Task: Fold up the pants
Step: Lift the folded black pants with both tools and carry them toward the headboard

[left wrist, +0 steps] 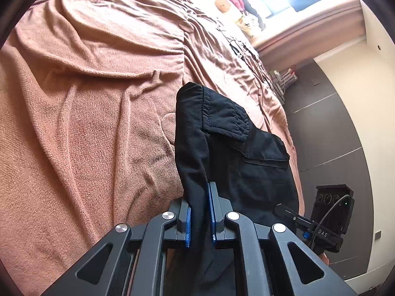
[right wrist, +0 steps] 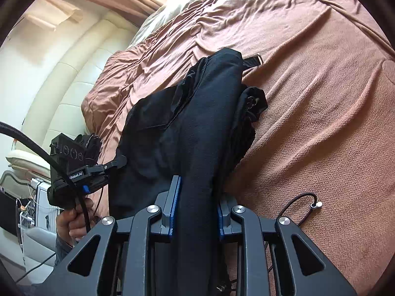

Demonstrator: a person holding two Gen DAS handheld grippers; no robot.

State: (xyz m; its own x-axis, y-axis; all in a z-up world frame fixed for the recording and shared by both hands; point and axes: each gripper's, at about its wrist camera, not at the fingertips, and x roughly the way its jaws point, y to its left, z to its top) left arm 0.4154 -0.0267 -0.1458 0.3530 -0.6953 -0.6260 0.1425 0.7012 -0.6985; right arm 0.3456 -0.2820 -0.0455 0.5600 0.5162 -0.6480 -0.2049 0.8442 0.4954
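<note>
The black pants hang bunched above a bed covered with a pink-brown blanket. My left gripper is shut on a fold of the pants between its blue pads. A back pocket flap shows to the right of it. In the right wrist view the pants drape forward over the blanket. My right gripper is shut on a thick fold of them. The left gripper shows at the left there, held by a hand, touching the pants' edge. The right gripper's body shows in the left view.
The bed's edge and dark floor lie to the right in the left wrist view. A bright window sill with clothes is at the far end. A cream padded headboard stands left in the right wrist view. A black drawstring lies on the blanket.
</note>
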